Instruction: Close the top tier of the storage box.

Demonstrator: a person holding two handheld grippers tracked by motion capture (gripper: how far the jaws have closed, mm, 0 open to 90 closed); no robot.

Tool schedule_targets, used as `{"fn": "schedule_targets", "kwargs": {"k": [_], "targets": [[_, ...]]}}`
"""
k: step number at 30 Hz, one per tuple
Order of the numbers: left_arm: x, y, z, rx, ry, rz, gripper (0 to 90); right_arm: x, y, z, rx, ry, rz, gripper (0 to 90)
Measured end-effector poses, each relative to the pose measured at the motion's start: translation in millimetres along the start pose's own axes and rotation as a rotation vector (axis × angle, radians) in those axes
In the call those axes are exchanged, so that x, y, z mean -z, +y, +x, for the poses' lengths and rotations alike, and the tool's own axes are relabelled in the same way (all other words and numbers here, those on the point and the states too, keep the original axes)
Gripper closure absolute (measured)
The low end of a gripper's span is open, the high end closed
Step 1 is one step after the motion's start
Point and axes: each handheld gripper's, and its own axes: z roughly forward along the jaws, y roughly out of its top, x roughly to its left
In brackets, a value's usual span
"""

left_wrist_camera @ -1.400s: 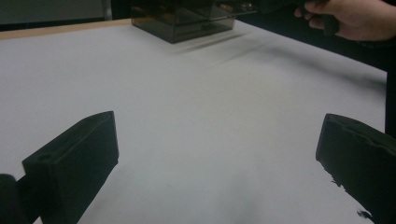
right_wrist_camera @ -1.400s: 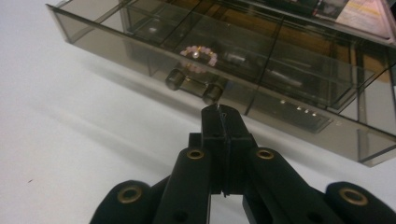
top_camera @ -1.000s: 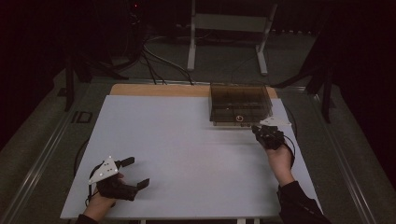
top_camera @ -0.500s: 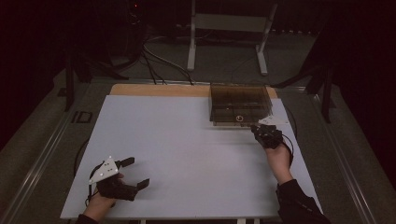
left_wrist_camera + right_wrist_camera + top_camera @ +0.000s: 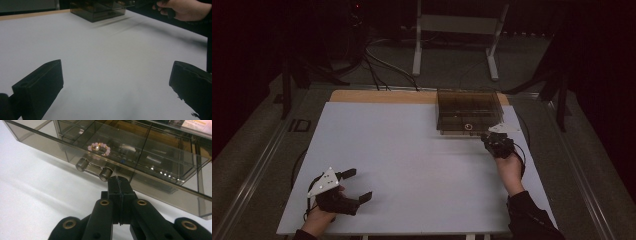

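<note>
Right gripper view shows the right gripper with its jaws pressed together, holding nothing, its tip just beside the drawer handle of the smoky plastic box. A pink bead ring lies inside. The drawer looks partly out, though that is hard to tell. The left gripper waits wide open and empty, well apart, at the near side of the white table.
</note>
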Motion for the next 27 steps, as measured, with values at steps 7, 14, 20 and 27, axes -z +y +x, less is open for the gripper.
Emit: {"fn": "schedule_targets", "kwargs": {"k": [7, 14, 20, 27], "targets": [[0.0, 0.5, 0.1, 0.001, 0.001, -0.006, 0.0, -1.0, 0.1, -0.2, 0.002, -0.001, 0.005, 90.0], [-0.2, 0.2, 0.2, 0.001, 0.002, -0.004, 0.0, -1.4, 1.4, -0.1, 0.002, -0.003, 0.005, 90.0], [-0.3, 0.0, 0.2, -0.001, 0.002, 0.001, 0.0, -1.6, 3.9, 0.4, 0.0, 0.001, 0.0, 90.0], [-0.5, 0.0, 0.3, -0.002, 0.003, 0.002, 0.0, -1.9, 4.7, -0.3, 0.0, -0.003, -0.001, 90.0]]}}
